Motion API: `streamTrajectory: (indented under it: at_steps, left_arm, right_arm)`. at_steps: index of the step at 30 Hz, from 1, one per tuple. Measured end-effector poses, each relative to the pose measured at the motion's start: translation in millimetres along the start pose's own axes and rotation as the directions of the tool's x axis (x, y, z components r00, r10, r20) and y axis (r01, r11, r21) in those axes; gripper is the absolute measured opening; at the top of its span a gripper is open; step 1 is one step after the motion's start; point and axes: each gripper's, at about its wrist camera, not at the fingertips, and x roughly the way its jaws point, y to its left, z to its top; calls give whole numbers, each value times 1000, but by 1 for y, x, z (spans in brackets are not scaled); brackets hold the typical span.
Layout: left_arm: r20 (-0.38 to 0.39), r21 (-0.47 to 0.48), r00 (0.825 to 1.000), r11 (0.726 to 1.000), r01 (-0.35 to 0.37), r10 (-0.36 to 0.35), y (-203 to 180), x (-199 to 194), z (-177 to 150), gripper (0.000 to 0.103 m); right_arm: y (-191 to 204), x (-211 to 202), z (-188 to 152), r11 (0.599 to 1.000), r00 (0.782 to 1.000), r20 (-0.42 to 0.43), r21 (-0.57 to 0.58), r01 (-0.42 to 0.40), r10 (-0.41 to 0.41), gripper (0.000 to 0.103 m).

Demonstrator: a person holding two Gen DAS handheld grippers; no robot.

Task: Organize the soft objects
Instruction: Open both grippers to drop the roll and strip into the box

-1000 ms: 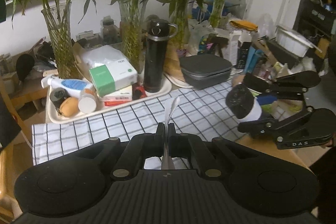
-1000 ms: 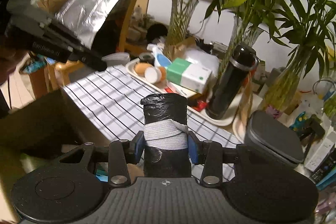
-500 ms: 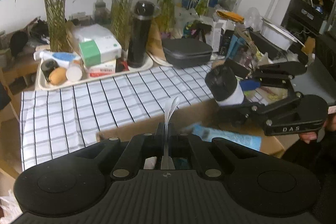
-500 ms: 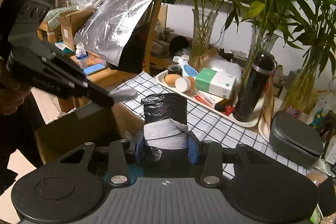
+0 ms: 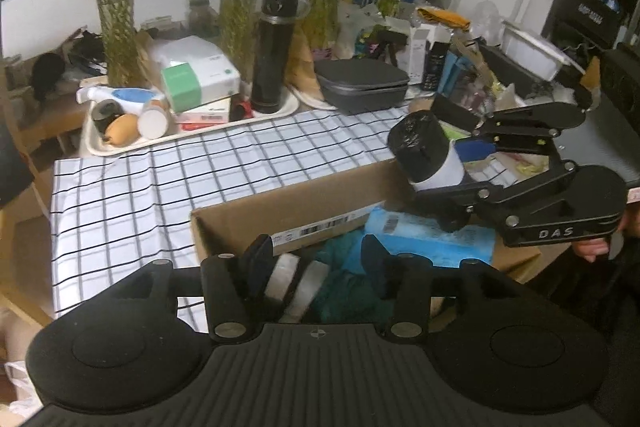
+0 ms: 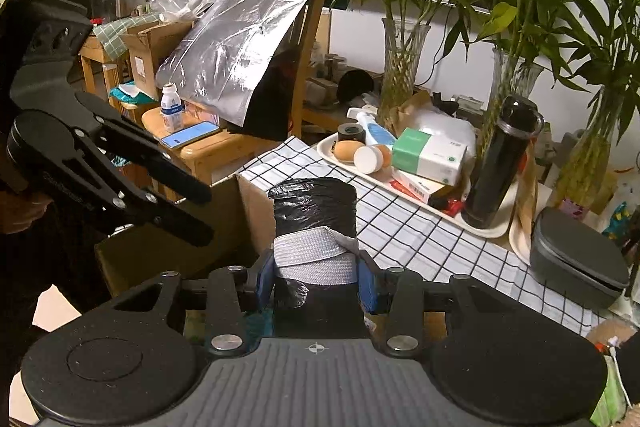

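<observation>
A cardboard box (image 5: 288, 211) stands open at the near edge of the table, with teal cloth (image 5: 344, 291) and a blue packet (image 5: 428, 239) inside. My left gripper (image 5: 316, 251) hovers over it, jaws opening and nothing between them. A flat white item (image 5: 296, 279) lies in the box right below them. My right gripper (image 6: 316, 275) is shut on a black roll with a white band (image 6: 314, 223), held upright. From the left wrist view, that roll (image 5: 420, 147) hangs over the box's right corner. The left gripper (image 6: 202, 214) shows with jaws apart.
A checked cloth (image 5: 140, 195) covers the table. Behind it sit a tray (image 5: 132, 143) of small items, a black flask (image 5: 276, 55), a grey case (image 5: 360, 83) and glass vases of bamboo (image 5: 116, 31). A wooden chair (image 6: 208, 151) with a phone and bottle stands left of the box.
The left jaws have gone from shut on a thin white item to apart, and the item now lies in the box. Both grippers have drawn back from the table to over the box.
</observation>
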Motion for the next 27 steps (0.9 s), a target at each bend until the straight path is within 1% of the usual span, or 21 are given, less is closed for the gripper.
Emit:
streamTrajectory:
  at_steps: [4,6,16,21,24,26,27]
  left_arm:
    - [-21,7,998,999,-52,53,-1,0,-4,48]
    - [-29,6,997,998,-66,66,-1,1,-6,48]
    - [-34,-14,994,995,-101,101,3,-6,-11,48]
    - [-22,-33,993,992,-121,120,6,-14,-13,48]
    - [-25,-49,992,991,-128,126,9,-18,-16,48]
    - [-27,-58,991,989,-133,131,10,-22,-18,48]
    - [-27,-61,991,989,-134,133,10,-23,-19,49]
  right_arm:
    - [2,1,-1,1000,1000,-7,1,-3,3,45]
    - [3,1,-2,1000,1000,-12,4,-3,3,45]
    - [9,6,2,1000,1000,-16,16,-22,23,45]
    - [18,11,7,997,997,-20,28,-68,69,45]
    - [25,19,7,993,992,-53,29,-112,113,46]
    - [32,24,5,994,992,-71,0,-107,107,52]
    - [35,24,5,995,993,-76,-13,-97,95,64]
